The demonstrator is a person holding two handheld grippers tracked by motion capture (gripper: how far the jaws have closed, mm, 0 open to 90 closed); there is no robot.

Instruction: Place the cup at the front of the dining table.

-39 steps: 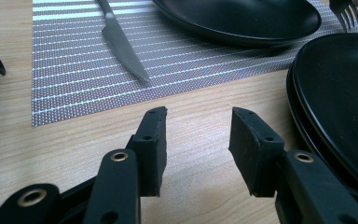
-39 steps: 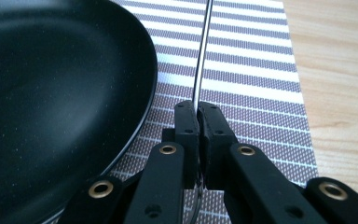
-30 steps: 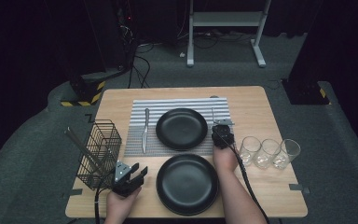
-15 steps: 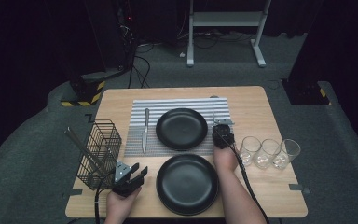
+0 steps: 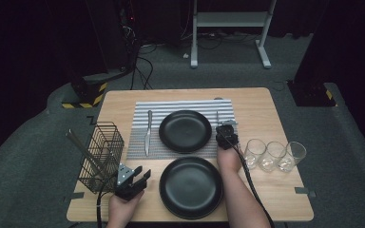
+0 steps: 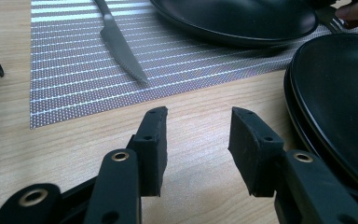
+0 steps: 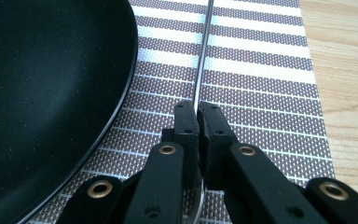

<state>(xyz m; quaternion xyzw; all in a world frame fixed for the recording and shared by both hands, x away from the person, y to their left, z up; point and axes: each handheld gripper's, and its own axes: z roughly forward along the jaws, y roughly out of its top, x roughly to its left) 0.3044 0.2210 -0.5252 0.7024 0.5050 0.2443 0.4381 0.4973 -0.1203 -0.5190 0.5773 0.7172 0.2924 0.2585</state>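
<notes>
The right gripper (image 7: 198,122) has its jaws pressed together on a thin metal handle, a fork (image 7: 202,56), lying on the striped placemat (image 7: 261,70) just to the right of the far black plate (image 7: 46,93); its tines are hidden under the jaws in the right gripper view, and in the high view the gripper (image 5: 226,134) and the hand behind it cover most of the fork (image 5: 216,115), so just a sliver of handle pokes out toward the far edge of the mat. In the left gripper view the fork's tines (image 6: 328,16) peek in at the top right corner beside a fingertip. The left gripper (image 6: 196,140) hovers low over bare wood with its jaws spread and nothing between them, next to the near black plate (image 6: 345,102), which is cut off by the frame edge. A knife (image 5: 147,130) lies on the left of the mat. A wire basket (image 5: 102,154) stands at the left of the bench (image 5: 271,118) with dark utensils leaning in it that I can't make out clearly. Three clear glasses (image 5: 274,156) stand in a row on the right. The bench is pale wood on grey carpet; beyond it the room is dark, with cables and a metal stand's legs (image 5: 228,33) faintly visible.
</notes>
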